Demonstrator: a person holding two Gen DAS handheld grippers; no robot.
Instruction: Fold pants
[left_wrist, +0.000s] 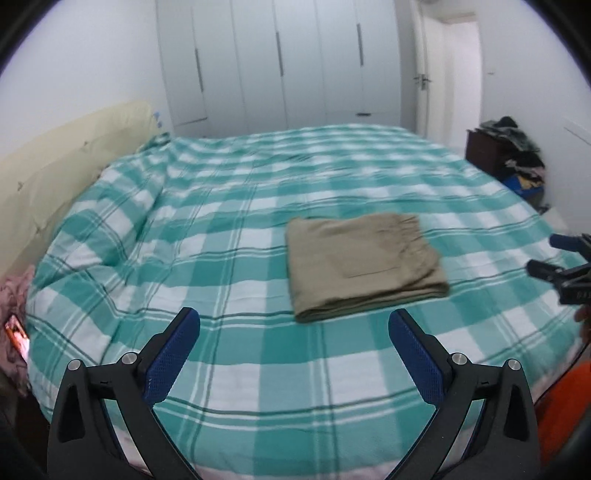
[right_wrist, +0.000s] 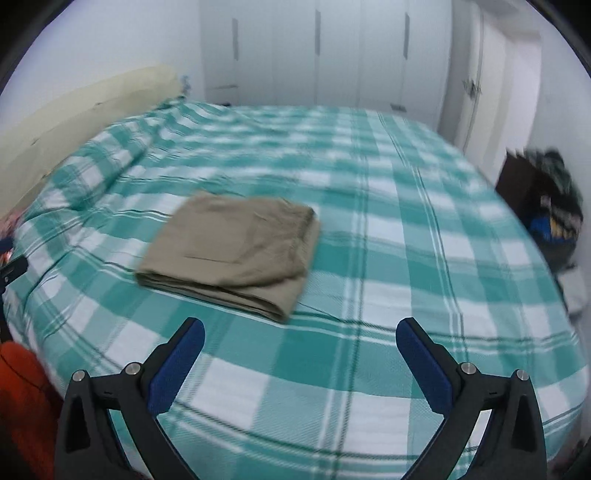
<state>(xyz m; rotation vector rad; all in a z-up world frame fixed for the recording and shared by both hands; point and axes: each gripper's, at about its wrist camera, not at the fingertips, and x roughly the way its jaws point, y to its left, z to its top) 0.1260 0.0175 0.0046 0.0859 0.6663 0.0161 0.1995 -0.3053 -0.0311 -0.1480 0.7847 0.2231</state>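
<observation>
The left tool (left_wrist: 293, 334) is spread wide with nothing between its blue pads, hanging over the green-and-white checked bedcover (left_wrist: 229, 229). The right tool (right_wrist: 300, 338) is likewise spread wide and empty.

Just beyond both tools, touched by neither, the khaki pants (left_wrist: 364, 264) lie folded into a compact rectangle flat on the bedcover. In the left wrist view they sit ahead and a little right of the tool; in the right wrist view the pants (right_wrist: 236, 247) sit ahead and to the left. The elastic waistband runs along their right side, a patch pocket faces up, and the stacked folded edges face the tools. Their long axis is hard to tell.

Open bedcover surrounds the pants on every side. A cream headboard (left_wrist: 66, 166) borders the bed at left; white wardrobe doors (left_wrist: 277, 62) stand beyond the far edge.
</observation>
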